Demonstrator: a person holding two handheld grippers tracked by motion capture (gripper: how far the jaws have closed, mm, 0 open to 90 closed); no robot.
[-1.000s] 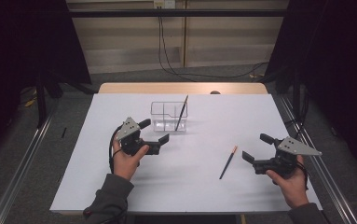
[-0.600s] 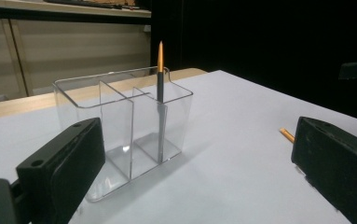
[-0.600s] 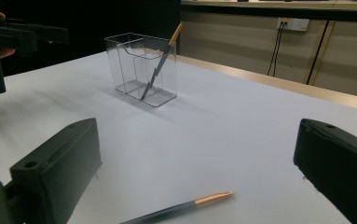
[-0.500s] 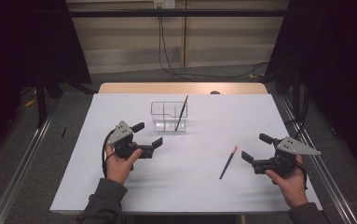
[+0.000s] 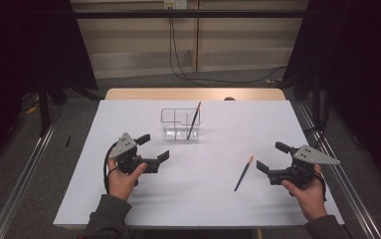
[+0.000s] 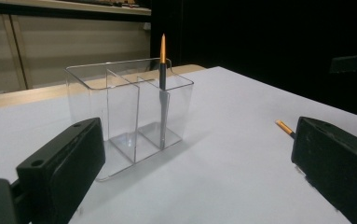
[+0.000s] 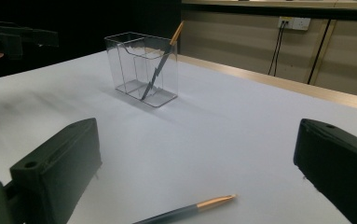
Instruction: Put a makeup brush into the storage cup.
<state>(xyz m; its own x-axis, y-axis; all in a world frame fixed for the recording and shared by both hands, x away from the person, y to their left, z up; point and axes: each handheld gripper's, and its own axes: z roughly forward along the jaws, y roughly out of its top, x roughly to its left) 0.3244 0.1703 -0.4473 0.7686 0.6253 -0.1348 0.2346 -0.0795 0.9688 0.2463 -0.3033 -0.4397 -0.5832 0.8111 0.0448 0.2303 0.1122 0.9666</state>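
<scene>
Two pens: one in clear holder (image 5: 180,124), one on table (image 5: 213,199); two grippers.

A lab: black curtains (image 5: 24,45), floor rails (image 5: 21,172), white table (image 5: 198,199).

A white table (image 5: 193,199) fills the middle of the high view, with a strip of bare wood (image 5: 193,94) along its far edge. Behind it runs a beige wall (image 5: 128,40), where black cables (image 5: 175,55) hang from a wall socket (image 5: 174,4) and trail over the grey floor (image 5: 78,107). Dark curtains (image 5: 24,45) hang at both sides. Metal rails (image 5: 21,179) flank the table.
</scene>
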